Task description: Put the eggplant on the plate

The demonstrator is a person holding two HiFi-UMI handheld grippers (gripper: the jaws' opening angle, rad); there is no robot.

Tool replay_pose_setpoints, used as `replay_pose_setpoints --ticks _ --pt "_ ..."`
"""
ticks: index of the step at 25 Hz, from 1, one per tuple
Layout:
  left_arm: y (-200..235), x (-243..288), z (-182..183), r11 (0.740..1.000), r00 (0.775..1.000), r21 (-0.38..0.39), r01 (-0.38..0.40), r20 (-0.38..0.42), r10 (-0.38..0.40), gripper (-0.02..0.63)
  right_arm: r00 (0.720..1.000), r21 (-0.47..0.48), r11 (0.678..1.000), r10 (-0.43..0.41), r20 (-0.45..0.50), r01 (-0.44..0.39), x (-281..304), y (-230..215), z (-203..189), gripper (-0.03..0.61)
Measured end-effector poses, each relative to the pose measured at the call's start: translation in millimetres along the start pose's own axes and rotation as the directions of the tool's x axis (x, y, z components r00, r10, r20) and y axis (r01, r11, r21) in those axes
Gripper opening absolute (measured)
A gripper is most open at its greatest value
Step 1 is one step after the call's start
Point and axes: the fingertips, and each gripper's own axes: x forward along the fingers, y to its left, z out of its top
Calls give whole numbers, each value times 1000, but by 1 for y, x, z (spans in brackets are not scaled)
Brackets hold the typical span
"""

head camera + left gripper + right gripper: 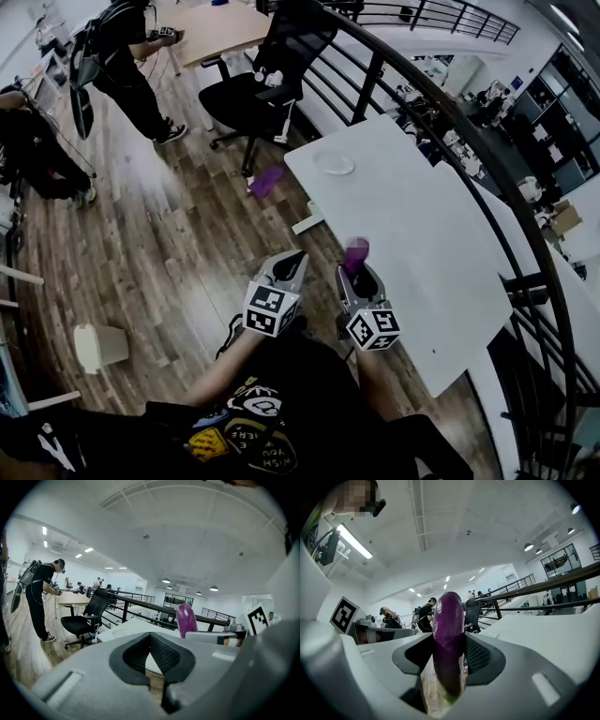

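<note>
Eggplant (449,634) stands straight up in the right gripper (359,277). It is purple and shiny. The two black pads press on its sides, one on the left and one on the right, so the gripper holds it tight. The round top of the eggplant sticks up above the jaws.

The left gripper (295,261) is just to the left of the right one. Its jaws are closed, with the tips of the pads touching, and there is nothing between them.

Both grippers are up in the air, close to the person. They are by the near left edge of a white table (412,234). The plate (334,164) is small and pale. It sits on the far left corner of that table, well apart from the eggplant.

A small purple thing (267,180) lies on the wood floor, left of the table. A black office chair (272,84) stands farther off. A black railing (450,122) curves along the far side of the table. Another person (127,66) in dark clothes stands far away on the left.
</note>
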Motion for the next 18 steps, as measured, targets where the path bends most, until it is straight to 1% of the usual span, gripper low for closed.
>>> replay_pose_setpoints --ticks 4,8,10,14,18 --pt "26 24 9 1000 1000 0 -25 -5 25 5 1000 7 1000 8 -14 -8 30 -16 5 206" --pt "56 52 18 999 999 -22 -37 -3 37 5 999 3 1000 12 -35 -11 64 -30 8 206" --pt "72 69 22 999 1000 -18 -30 -1 30 5 999 1 1000 3 -50 -3 86 -40 7 206" --pt "115 108 29 1000 1000 18 -8 -6 8 5 998 8 1000 -11 -65 12 142 -58 14 206" --pt "154 147 37 1000 1000 21 16 -20 -16 5 995 -57 998 -23 -100 17 196 -77 19 206"
